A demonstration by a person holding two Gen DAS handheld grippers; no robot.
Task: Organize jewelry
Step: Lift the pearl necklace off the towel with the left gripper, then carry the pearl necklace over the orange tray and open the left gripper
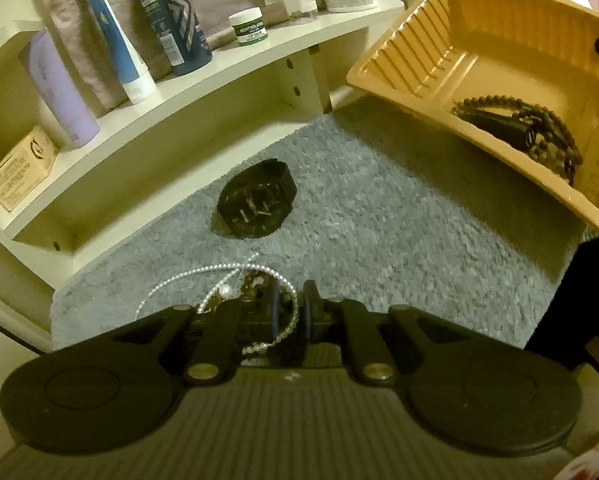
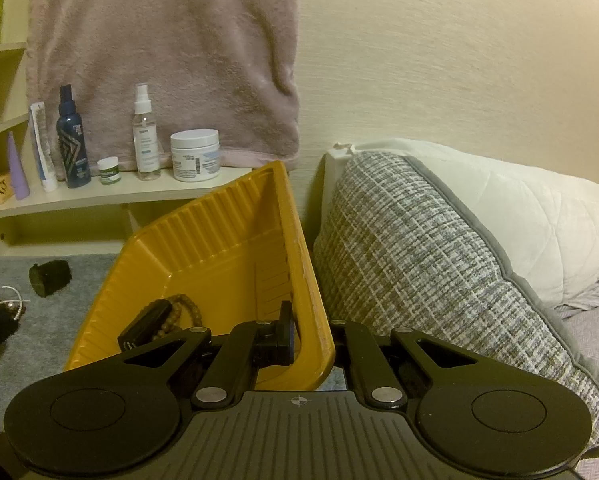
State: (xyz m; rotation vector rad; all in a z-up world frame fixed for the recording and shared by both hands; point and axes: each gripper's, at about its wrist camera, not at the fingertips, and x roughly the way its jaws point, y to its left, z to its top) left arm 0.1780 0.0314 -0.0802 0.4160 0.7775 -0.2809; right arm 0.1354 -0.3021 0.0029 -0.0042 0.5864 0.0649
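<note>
My left gripper [image 1: 292,308] points down at a small jewelry heap on the grey rug [image 1: 379,220]. Its jaws stand narrowly open, and a pearl strand [image 1: 219,273] loops through the gap beside some brown beads [image 1: 255,280]. A black watch [image 1: 257,204] lies farther off on the rug, also seen as the watch [image 2: 50,277] in the right wrist view. My right gripper [image 2: 311,340] is shut on the near rim of a tilted yellow tray [image 2: 219,248]; its right finger is hidden behind the wall. In the tray [image 1: 499,40] lie a wooden bead bracelet [image 1: 555,120] and a black item [image 1: 503,124].
A cream shelf [image 1: 203,92] behind the rug carries bottles, tubes and jars, among them a dark blue bottle [image 1: 171,16] and a white jar [image 2: 195,155]. A pink towel [image 2: 159,60] hangs above it. A grey woven pillow [image 2: 411,260] fills the right.
</note>
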